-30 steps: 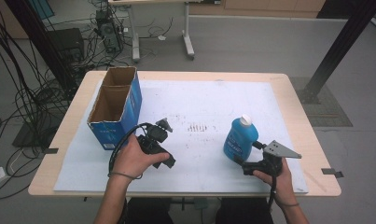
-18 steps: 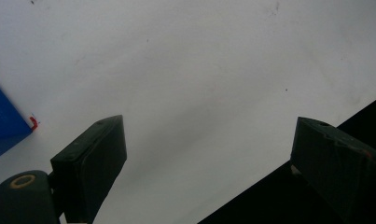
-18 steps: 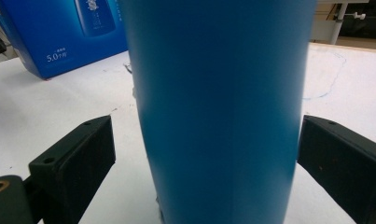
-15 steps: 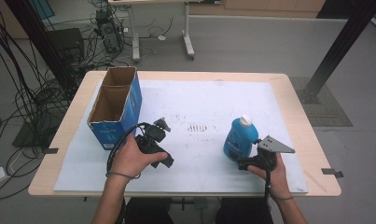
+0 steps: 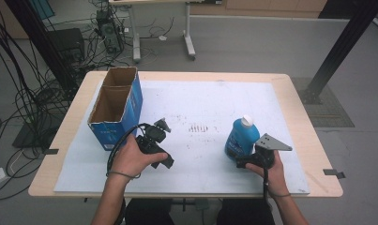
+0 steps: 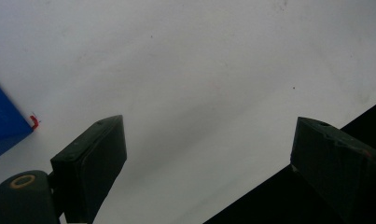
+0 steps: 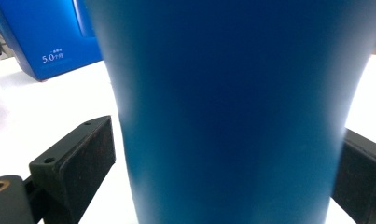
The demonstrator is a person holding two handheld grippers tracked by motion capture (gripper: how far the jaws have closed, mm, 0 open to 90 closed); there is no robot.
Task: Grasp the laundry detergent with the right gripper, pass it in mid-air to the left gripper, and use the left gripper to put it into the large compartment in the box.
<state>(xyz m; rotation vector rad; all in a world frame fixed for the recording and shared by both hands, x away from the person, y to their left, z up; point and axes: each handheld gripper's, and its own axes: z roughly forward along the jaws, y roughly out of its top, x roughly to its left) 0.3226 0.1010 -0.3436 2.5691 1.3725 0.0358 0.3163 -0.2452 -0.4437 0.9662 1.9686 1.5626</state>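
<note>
Blue bottle [image 5: 240, 139] upright, white-capped, beside empty cardboard box [image 5: 115, 107]

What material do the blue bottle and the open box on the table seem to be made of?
The blue bottle looks like smooth plastic: even colour, soft sheen, a white cap. The open box looks like cardboard: plain brown inside, printed blue outside, with thin folded walls. Both are judged by look only.

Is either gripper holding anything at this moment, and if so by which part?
Left gripper: open, holding nothing. Right gripper: its jaws flank the lower body of the blue bottle, with a gap on at least one side, so no firm hold yet.
</note>
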